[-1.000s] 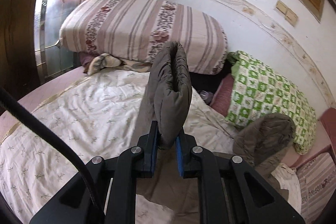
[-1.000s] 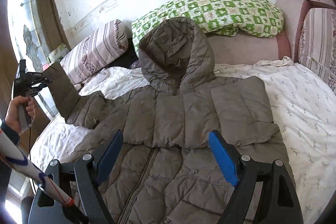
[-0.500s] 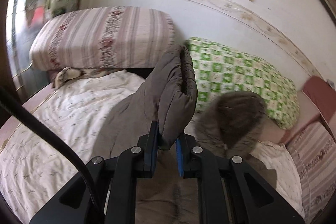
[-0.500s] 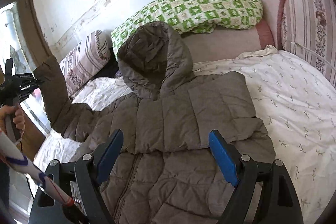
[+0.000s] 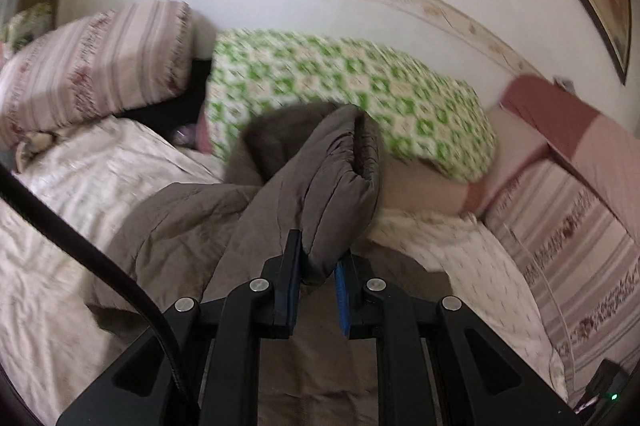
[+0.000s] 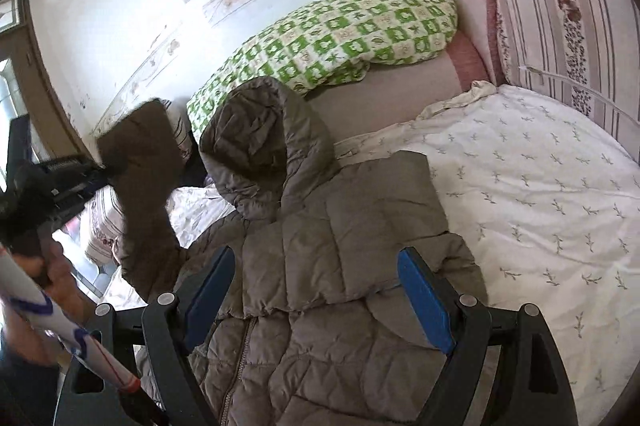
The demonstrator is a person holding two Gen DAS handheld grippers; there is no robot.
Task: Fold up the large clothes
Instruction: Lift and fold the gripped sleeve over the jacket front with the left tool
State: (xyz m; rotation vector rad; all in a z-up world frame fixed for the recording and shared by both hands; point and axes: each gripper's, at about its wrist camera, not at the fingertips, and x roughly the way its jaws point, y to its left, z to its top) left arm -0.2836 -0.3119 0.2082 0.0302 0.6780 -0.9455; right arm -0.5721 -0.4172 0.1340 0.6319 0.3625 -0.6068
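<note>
While the left gripper (image 5: 318, 266) stays clamped on the cuff of the jacket's sleeve (image 5: 336, 186), the sleeve stands lifted off the bed and has been carried across from over the striped pillow (image 5: 100, 66) toward the green checked pillow (image 5: 340, 86) and the hood (image 6: 260, 134). Seen from the right wrist view, the person's left hand (image 6: 48, 270) grips that tool's handle at the left edge, raised above the mattress, with the sleeve hanging from it down to the shoulder. The right gripper (image 6: 316, 290) hovers over the chest of the brown puffer jacket (image 6: 340, 266), pointing downward, its blue pads (image 6: 424, 302) wide apart with nothing between them.

The jacket lies front up on the white sheet (image 6: 540, 206), zip toward the camera, hood pointing at the wall; its other sleeve is already folded across the chest. To the jacket's right the sheet is bare as far as the striped headboard cushion (image 6: 560, 18). On the left, a narrower strip of sheet shows between jacket and bed edge.
</note>
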